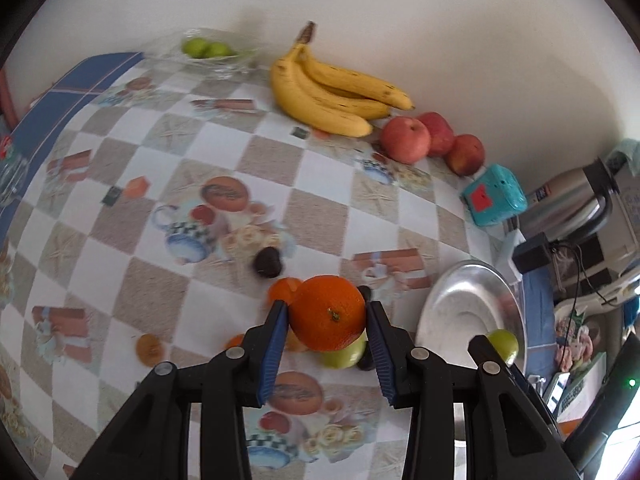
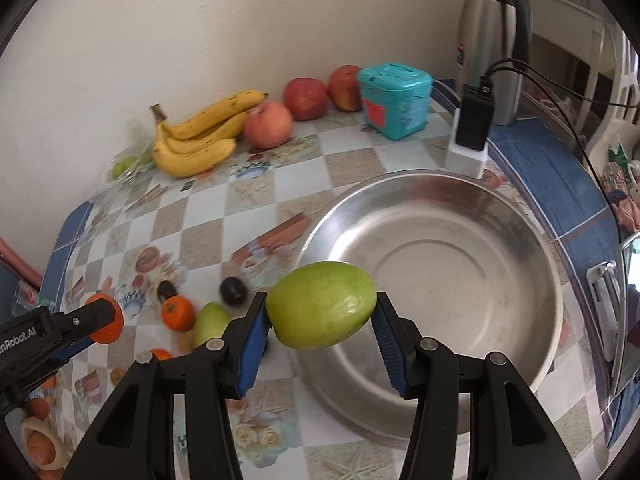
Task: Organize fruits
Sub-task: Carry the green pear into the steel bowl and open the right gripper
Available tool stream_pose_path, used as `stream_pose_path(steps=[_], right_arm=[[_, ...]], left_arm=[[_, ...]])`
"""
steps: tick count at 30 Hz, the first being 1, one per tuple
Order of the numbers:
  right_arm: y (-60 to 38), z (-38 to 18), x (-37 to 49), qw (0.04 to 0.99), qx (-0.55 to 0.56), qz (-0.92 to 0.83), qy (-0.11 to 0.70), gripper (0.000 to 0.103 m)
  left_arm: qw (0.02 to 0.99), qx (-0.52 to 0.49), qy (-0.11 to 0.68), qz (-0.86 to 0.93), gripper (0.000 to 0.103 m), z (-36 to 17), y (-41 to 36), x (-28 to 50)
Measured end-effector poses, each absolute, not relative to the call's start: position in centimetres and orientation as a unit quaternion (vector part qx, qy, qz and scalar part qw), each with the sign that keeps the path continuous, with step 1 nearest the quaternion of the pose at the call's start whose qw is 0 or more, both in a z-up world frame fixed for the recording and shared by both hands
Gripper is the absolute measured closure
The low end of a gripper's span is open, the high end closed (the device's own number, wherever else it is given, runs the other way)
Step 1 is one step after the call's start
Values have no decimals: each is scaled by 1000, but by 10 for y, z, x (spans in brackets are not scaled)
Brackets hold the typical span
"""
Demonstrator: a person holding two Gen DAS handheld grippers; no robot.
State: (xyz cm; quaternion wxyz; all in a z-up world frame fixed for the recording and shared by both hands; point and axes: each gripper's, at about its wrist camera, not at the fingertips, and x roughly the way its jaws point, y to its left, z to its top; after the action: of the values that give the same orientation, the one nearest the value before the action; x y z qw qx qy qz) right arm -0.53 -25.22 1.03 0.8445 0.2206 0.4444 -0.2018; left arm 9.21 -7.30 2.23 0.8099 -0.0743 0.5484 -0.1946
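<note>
My left gripper (image 1: 326, 316) is shut on an orange (image 1: 327, 312) and holds it above the table; it also shows in the right wrist view (image 2: 105, 318). My right gripper (image 2: 320, 316) is shut on a green fruit (image 2: 321, 310) near the left rim of the steel bowl (image 2: 500, 216). On the table lie another orange (image 2: 178, 312), a green fruit (image 2: 210, 322) and two dark plums (image 2: 233, 290) (image 2: 166, 290). The bowl (image 1: 448, 300) shows empty in both views.
Bananas (image 1: 332, 88) and three red apples (image 1: 404, 140) lie along the back wall. A glass dish with green fruits (image 1: 206, 49) stands at the back left. A teal box (image 2: 394, 100), a steel thermos (image 2: 492, 40) and a black charger (image 2: 474, 128) stand behind the bowl.
</note>
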Motion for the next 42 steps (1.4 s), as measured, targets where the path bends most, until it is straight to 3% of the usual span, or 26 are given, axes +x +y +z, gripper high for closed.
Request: stream_pose_path(steps=[20,42], right_arm=[[-346,0,-24,816,264,-274,435,50],[-353,-35,-26,783,251,-289,491,49]], left_arm=[[791,26,525,-312,60,1,-202,69],[774,70,542,-320,59,-22,-214,56]])
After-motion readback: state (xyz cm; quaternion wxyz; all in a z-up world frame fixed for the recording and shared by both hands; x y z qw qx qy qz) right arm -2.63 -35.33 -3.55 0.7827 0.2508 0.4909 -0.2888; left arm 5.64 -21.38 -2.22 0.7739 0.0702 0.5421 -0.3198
